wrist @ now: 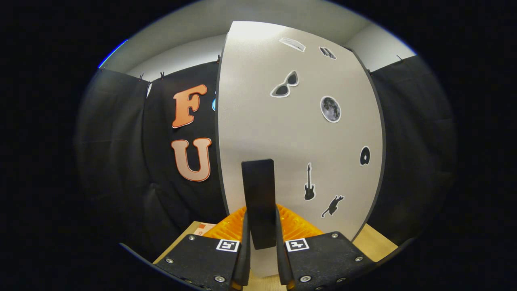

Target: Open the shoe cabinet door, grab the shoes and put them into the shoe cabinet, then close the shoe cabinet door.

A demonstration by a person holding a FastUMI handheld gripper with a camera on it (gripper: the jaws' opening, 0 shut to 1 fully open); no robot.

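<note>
The tongs are closed on the dark upright handle, one finger pressing each side of it. The handle sits on the pale shoe cabinet door, which bears stickers. Below lies the wooden worktop.

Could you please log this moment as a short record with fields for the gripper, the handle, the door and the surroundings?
gripper: gripper shut on the door handle, one finger on each side
handle: dark upright door handle between the fingers
door: pale cabinet door just ahead, carrying stickers such as sunglasses, a moon and a guitar
surroundings: wooden table below; black cloth wall beside the door
</note>
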